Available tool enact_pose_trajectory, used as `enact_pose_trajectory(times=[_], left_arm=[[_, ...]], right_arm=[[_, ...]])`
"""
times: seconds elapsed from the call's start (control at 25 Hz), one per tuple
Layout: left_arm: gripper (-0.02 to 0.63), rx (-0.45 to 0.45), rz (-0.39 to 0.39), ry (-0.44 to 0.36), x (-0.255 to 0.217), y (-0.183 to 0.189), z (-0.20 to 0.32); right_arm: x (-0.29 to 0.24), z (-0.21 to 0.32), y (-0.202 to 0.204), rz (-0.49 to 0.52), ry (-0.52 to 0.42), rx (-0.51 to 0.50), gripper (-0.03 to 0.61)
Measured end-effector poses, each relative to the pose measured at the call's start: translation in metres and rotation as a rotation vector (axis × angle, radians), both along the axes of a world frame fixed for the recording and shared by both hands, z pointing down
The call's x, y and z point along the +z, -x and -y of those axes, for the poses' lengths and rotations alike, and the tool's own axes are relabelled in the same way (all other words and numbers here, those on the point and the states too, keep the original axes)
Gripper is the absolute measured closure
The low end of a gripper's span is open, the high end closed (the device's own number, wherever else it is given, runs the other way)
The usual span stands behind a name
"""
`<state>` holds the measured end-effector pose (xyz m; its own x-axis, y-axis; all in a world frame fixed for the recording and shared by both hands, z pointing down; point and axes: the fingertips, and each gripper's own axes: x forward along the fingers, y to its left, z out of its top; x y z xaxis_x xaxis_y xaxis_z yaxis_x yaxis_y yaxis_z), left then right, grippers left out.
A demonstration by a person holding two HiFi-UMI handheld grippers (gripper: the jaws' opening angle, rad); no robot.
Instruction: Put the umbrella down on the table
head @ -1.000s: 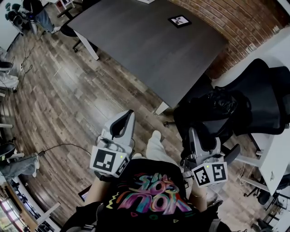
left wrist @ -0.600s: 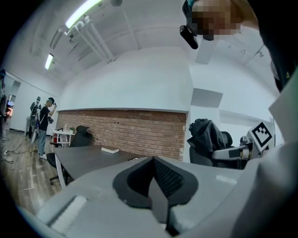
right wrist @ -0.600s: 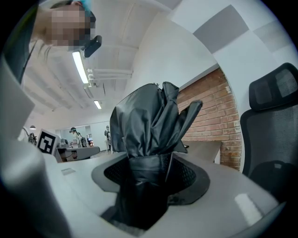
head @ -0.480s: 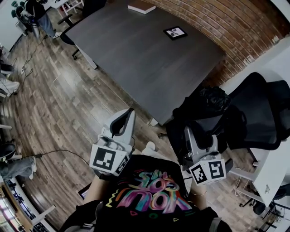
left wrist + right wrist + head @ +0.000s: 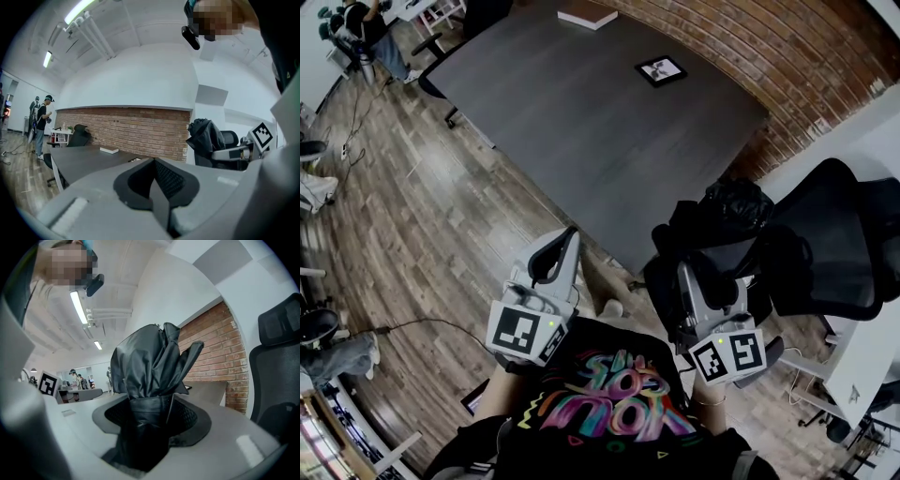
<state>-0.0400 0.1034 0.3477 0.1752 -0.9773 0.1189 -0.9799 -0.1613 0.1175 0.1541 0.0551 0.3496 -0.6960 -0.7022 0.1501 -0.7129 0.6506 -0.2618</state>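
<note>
Evidently the right gripper is clamping its jaws on the umbrella, taking it low on the folded cloth so that the loose black folds are bunching upward past the jaws. That low grip is leaving most of the bundle free beyond the jaws, which looks suited to laying it flat. The umbrella is hanging in the air, not on the table; in the head view it is sitting to the right of the table's near corner, over the chair.

The left gripper is carrying nothing, its jaws pressing together pad to pad. It is hovering near the person's body, left of the umbrella, over the floor and just short of the table's near edge. I judge it is waiting as a spare (a steadying touch may be wanted once the cloth is lying down).

For room, the table is offering a wide bare stretch across its near and middle parts. Only a book at the far end and a small tile toward the far right are lying on it, both well apart from the near corner. The tight side is the right: the chair is crowding close to the table's right edge, with the wall behind. Moving the umbrella left and far over the near corner is looking like the open way, and the trailing folds could be catching on the chair back.
</note>
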Motion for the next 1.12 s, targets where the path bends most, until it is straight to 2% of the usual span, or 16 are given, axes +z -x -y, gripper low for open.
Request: enact_pose_trajectory(times=[0.16,0.6,0.76,0.92,1.12], left_arm=[[0.614,0.045,-0.005,0.002,0.002,0.022,0.035],[0.614,0.271,-0.029,0.056,0.014,0.089,0.16],[0.614,0.377,-0.024,0.074,0.019,0.091,0.194],[0.614,0.463,-0.019,0.088,0.022,0.073,0.226],[0.614,0.538,-0.027,0.082,0.02,0.072,0.24]], right_arm=[[0.009,0.026,0.019,-0.012,0.023,0.041,0.336],[0.012,0.113,0.095,-0.054,0.065,0.214,0.336],[0.014,0.131,0.101,-0.065,0.084,0.3,0.336],[0.02,0.15,0.085,-0.06,0.108,0.379,0.336],[0.025,0.142,0.086,-0.068,0.144,0.457,0.335]])
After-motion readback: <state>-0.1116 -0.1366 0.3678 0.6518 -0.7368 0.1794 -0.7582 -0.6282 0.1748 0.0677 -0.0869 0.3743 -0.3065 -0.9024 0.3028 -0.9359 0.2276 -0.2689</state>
